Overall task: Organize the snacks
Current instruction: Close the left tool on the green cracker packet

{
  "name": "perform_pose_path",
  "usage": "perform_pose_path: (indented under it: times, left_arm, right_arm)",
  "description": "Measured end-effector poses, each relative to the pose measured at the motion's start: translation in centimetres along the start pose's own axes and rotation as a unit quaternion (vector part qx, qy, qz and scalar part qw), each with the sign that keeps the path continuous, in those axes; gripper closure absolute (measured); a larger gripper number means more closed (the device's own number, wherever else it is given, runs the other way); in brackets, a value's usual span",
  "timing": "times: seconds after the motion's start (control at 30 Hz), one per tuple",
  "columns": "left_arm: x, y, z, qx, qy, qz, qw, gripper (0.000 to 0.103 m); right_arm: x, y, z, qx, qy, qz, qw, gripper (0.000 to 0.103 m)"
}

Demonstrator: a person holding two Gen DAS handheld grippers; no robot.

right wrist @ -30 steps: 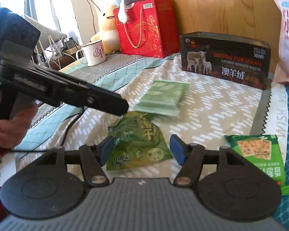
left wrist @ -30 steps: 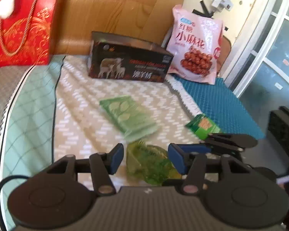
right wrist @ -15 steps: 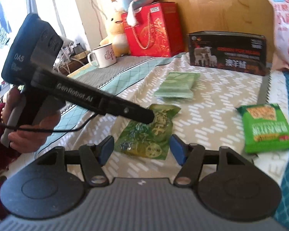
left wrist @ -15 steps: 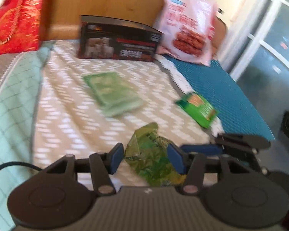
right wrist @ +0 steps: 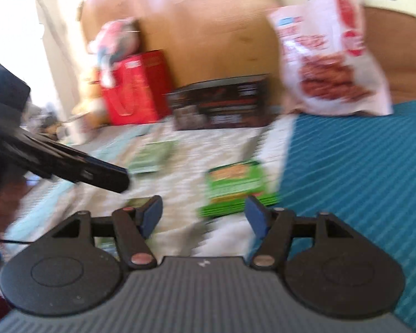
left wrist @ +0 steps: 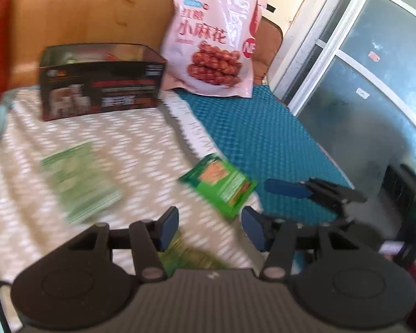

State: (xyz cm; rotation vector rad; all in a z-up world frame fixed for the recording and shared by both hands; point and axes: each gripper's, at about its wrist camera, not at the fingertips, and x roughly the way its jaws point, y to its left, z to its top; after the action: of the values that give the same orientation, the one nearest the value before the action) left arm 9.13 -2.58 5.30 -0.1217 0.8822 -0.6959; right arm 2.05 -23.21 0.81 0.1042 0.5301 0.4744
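Both views are motion-blurred. A bright green cracker packet (left wrist: 220,184) (right wrist: 235,186) lies at the cloth's right edge. A pale green packet (left wrist: 80,179) (right wrist: 152,156) lies left of it. A dark green crinkled bag (left wrist: 185,258) (right wrist: 137,202) lies near and low. An open dark box (left wrist: 99,80) (right wrist: 222,105) stands at the back. My left gripper (left wrist: 209,229) is open and empty above the cloth, also showing in the right wrist view (right wrist: 102,173). My right gripper (right wrist: 203,216) is open and empty, just before the cracker packet.
A large pink snack bag (left wrist: 216,47) (right wrist: 332,63) leans on the wooden headboard. A red gift bag (right wrist: 137,88) with a plush toy stands at the back left. A teal mat (left wrist: 263,144) covers the right side. A glass door (left wrist: 374,69) is at right.
Both grippers have swung right and lifted. The dark green bag, earlier between both pairs of fingers, now lies low and left, and the cracker packet sits before my right gripper.
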Motion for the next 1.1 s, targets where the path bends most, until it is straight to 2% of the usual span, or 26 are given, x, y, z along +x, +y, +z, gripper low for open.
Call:
perform_pose_path:
  times: [0.07,0.27,0.4,0.47,0.5,0.57,0.67,0.9,1.1]
  left_arm:
    - [1.8,-0.6,1.1,-0.004,0.016,-0.001,0.9999,0.051]
    - [6.3,-0.4,2.9,-0.058,0.050,-0.017,0.9969,0.049]
    - [8.5,0.6,3.5,-0.090,0.058,0.001,0.9942,0.049]
    - [8.7,0.4,3.6,-0.091,0.051,0.002,0.9945,0.053]
    - [8.7,0.2,3.5,-0.090,0.050,0.003,0.9946,0.057]
    - [8.7,-0.1,3.3,-0.082,0.050,0.009,0.9953,0.065]
    - [8.3,-0.8,2.6,-0.066,0.061,-0.003,0.9959,0.067]
    - [7.3,-5.6,-1.2,0.004,0.091,-0.037,0.9951,0.067]
    - [7.4,-9.7,-4.0,0.046,0.105,-0.060,0.9916,0.067]
  right_arm:
    - [0.8,-0.1,0.0,-0.025,0.002,-0.012,1.000,0.020]
    - [3.3,-0.3,0.0,-0.094,0.044,-0.021,0.994,0.019]
    - [4.4,-0.8,0.5,-0.105,0.058,-0.013,0.993,0.019]
    - [4.8,-1.2,0.8,-0.093,0.064,-0.006,0.994,0.022]
    - [4.7,-1.3,0.8,-0.090,0.063,-0.001,0.994,0.029]
    - [4.3,-1.2,0.5,-0.094,0.059,-0.002,0.994,0.031]
    - [2.9,-0.8,-0.3,-0.095,0.057,-0.006,0.994,0.031]
    - [-2.9,-0.4,-3.7,-0.089,0.049,-0.014,0.995,0.031]
    - [-7.5,0.1,-6.9,-0.076,0.026,-0.054,0.995,0.030]
